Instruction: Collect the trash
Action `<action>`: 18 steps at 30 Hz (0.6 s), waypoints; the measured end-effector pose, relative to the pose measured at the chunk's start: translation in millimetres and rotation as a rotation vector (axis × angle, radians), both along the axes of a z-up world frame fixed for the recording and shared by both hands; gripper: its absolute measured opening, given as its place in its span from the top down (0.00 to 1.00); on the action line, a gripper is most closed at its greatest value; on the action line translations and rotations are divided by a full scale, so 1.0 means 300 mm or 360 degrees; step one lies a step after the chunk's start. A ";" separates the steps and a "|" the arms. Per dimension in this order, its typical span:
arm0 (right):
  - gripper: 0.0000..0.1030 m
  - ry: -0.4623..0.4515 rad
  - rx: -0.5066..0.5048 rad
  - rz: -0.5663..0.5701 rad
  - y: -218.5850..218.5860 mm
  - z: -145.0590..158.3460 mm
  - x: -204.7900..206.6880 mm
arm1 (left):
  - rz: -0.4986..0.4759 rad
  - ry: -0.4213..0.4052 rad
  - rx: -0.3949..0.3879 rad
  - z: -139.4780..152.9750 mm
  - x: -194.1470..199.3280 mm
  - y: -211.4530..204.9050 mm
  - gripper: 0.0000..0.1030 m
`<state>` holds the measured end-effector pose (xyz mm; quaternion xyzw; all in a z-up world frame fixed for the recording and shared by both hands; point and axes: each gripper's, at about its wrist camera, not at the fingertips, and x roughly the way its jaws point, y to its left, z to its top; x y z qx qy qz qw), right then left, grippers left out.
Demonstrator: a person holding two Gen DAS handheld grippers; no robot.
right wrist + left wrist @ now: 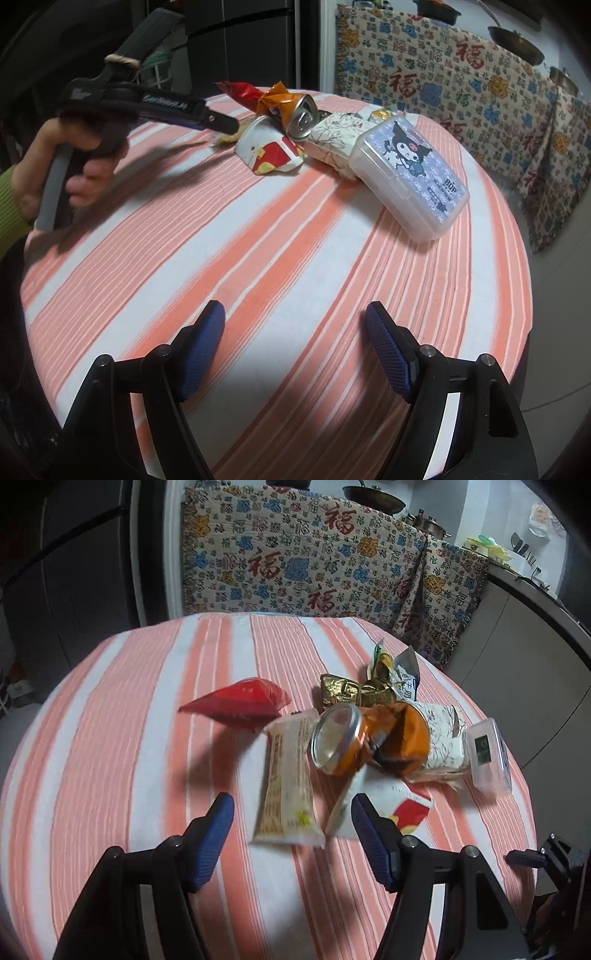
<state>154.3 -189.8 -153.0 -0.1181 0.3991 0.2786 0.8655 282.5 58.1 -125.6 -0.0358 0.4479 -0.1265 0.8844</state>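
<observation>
Heaped on the far right part of a round table (pixel 129 738) with a pink and white striped cloth: a small pile of trash. In the middle, one crushed orange can (pixel 354 738), lying on its side. Light, stiff, dented, a bit slippery; best pinched across the squashed middle, not on the round shiny end. Touching its left side, one long pale wrapper (pixel 288 786). Thin, soft, floppy; best nipped at a flat sealed end. Left of that, one red bag (pixel 236 705), puffy and crinkly, likely to slide. Behind the can, one gold foil wrapper (pixel 347 692) and one crumpled green and silver packet (pixel 391 668), both light and easy to squash. Under the can, one squashed white and red paper cup (pixel 269 151), soft at the sides. To the right, one tissue pack with a twig print (pixel 332 142), soft and squishy. Leaning on it, one clear plastic box (pixel 410 177) with a cartoon lid, hard and smooth; best held across the narrow sides. Hard to say if the box counts as trash.

Left gripper (pixel 291 834) with blue pads apart, nothing between them, pointed down at the pale wrapper, not touching it. Blurry picture there. Right gripper (pixel 295 343) also wide apart and empty, over bare cloth, well back from the pile. Seen from the right side, a hand (pixel 77 158) in a green sleeve on the left tool's handle.

Behind the table, a patterned cloth (pixel 295 554) over a counter, with two pans on top.
</observation>
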 end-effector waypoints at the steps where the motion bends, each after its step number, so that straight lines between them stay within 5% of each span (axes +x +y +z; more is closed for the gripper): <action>1: 0.22 0.0001 0.0002 -0.0002 0.001 0.000 0.002 | -0.0018 0.0015 -0.0021 -0.008 0.014 0.004 0.35; 7: 0.22 0.0007 0.0050 -0.0055 -0.035 0.016 0.029 | -0.0117 0.0021 -0.0148 -0.030 0.024 0.037 0.35; 11: 0.22 0.0035 0.0098 -0.0136 -0.086 0.013 0.062 | -0.0159 0.0003 -0.0176 -0.034 0.006 0.046 0.70; 18: 0.22 0.0006 0.0137 -0.0247 -0.155 0.039 0.107 | -0.0076 -0.0057 -0.0023 -0.002 -0.102 0.057 0.78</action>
